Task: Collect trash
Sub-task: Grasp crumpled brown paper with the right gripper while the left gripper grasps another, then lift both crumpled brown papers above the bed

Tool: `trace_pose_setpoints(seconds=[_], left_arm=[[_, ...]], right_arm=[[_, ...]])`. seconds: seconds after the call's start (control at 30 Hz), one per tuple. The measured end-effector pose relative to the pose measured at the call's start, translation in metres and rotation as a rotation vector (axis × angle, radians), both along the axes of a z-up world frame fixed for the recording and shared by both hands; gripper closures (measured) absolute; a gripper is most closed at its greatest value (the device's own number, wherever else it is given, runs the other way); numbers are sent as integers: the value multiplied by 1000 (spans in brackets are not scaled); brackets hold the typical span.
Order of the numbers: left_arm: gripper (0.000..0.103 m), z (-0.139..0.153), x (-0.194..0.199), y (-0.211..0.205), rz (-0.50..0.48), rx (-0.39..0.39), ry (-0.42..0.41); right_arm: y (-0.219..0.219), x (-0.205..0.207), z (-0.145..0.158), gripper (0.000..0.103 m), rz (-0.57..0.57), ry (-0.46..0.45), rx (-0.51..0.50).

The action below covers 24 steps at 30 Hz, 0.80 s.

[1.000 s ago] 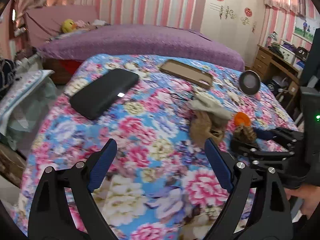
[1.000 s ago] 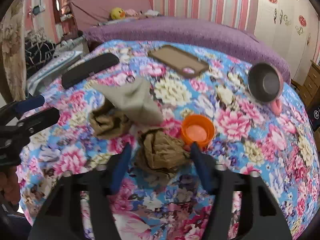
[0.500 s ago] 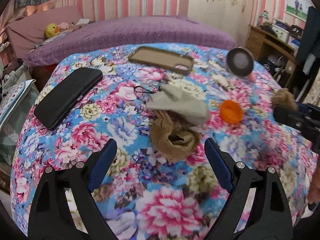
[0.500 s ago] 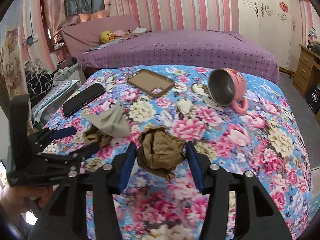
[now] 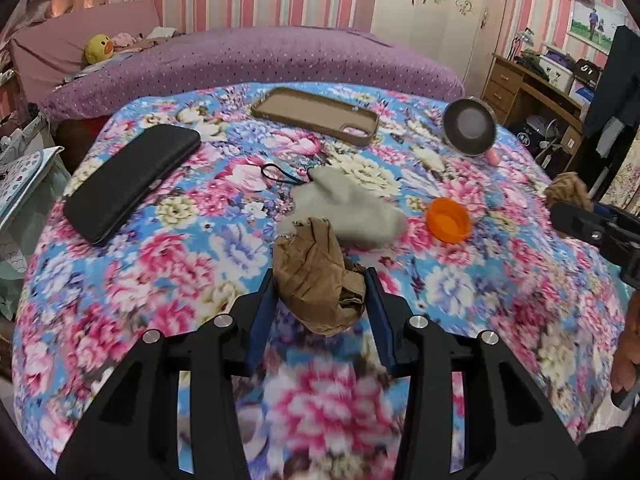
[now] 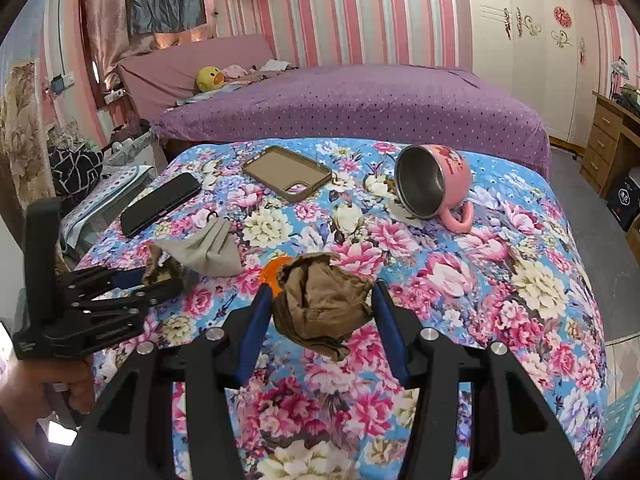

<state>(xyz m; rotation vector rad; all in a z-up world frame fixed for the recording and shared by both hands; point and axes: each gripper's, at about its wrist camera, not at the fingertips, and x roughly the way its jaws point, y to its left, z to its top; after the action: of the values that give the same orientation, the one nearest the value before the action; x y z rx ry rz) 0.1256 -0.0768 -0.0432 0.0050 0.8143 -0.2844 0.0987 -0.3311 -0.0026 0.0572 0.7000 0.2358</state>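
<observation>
My left gripper (image 5: 320,286) is shut on a crumpled brown paper wad (image 5: 316,276) low over the floral tablecloth; it also shows in the right wrist view (image 6: 160,270). My right gripper (image 6: 322,294) is shut on a second crumpled brown wad (image 6: 322,300), lifted above the table; that wad shows at the right edge of the left wrist view (image 5: 568,192). An orange bottle cap (image 5: 448,220) lies on the cloth, partly hidden behind the right wad (image 6: 272,272).
On the floral table (image 5: 120,280) lie a grey cloth pouch (image 5: 348,208), a black phone (image 5: 132,176), a tan phone case (image 5: 316,114) and a tipped pink mug (image 6: 434,186). A purple bed (image 6: 360,100) stands behind, a wooden desk (image 5: 532,92) at right.
My left gripper moved forward and closed on the brown wad by the pouch. My right gripper, holding its wad, lifted and pulled back from the cap.
</observation>
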Motion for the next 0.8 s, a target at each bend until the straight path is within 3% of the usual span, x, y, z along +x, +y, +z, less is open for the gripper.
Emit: trace_pose_setpoints(seconds=[0.1, 0.33, 0.5, 0.8], left_arm=[[61, 13, -22, 8, -27, -77, -32], [61, 38, -54, 10, -69, -143, -112], [61, 44, -54, 10, -70, -189, -131], [61, 53, -54, -5, -90, -206, -167]], right_arm=[[-4, -8, 3, 52, -11, -9, 6], [-10, -22, 11, 52, -26, -36, 10], [-9, -28, 14, 52, -24, -47, -4], [-20, -44, 29, 52, -38, -96, -26]])
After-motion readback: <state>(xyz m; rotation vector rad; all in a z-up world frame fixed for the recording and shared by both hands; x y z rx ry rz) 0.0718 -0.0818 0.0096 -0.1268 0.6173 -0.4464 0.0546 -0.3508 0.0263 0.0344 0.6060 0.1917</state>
